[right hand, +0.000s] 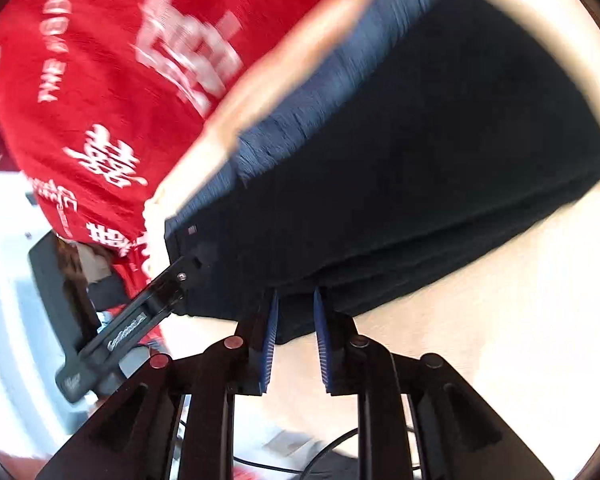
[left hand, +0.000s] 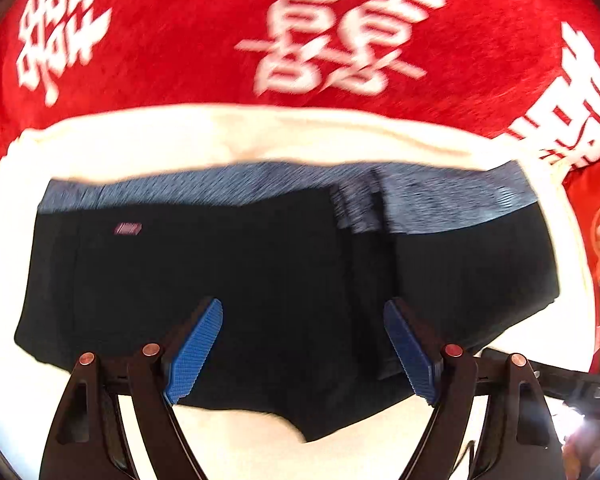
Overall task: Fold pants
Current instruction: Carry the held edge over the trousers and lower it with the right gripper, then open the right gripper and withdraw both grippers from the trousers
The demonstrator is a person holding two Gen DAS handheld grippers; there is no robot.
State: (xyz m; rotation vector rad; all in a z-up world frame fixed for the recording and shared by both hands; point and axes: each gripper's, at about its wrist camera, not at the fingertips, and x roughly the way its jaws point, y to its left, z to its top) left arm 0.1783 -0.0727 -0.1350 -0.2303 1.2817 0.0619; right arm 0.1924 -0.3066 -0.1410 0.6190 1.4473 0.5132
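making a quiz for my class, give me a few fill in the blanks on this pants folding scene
1. The black pants have a waistband coloured ____.
2. The pants lie on a cream cloth, which is spread over a blanket coloured ____.
3. The left hand-held gripper has its jaws ____, with no cloth pinched.
4. The pads of the right hand-held gripper are coloured ____.

Missing words: blue; red; open; blue

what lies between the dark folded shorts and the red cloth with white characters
A strip of cream cloth lies between the dark shorts and the red cloth, clearest in the left wrist view.
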